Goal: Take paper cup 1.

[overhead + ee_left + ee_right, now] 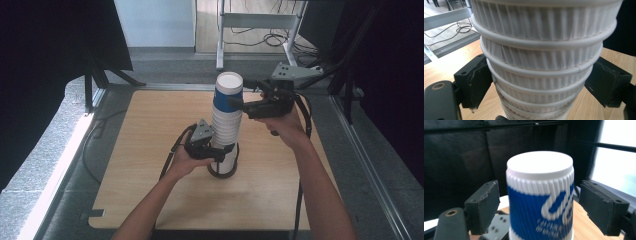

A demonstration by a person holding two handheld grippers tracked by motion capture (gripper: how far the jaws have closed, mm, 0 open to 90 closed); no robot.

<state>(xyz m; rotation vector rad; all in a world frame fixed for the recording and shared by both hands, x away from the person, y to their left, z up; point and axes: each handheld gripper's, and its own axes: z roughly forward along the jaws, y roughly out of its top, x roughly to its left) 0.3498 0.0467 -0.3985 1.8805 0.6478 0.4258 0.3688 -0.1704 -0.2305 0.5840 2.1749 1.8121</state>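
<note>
A tall stack of cups (226, 125) stood upright on the wooden surface (150, 150), near its middle. The left gripper (220, 152) clamped the stack's lower cups. The right gripper (239, 102), jaws open, flanked the blue-printed top cup (540, 202) without touching.

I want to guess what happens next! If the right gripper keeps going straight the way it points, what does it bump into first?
Most likely the blue-and-white top cup of the upside-down stack. The right gripper points right at it, its open jaws on either side, apparently not pressing it. So the cup's ribbed side would probably be met first; depth is hard to judge.
</note>
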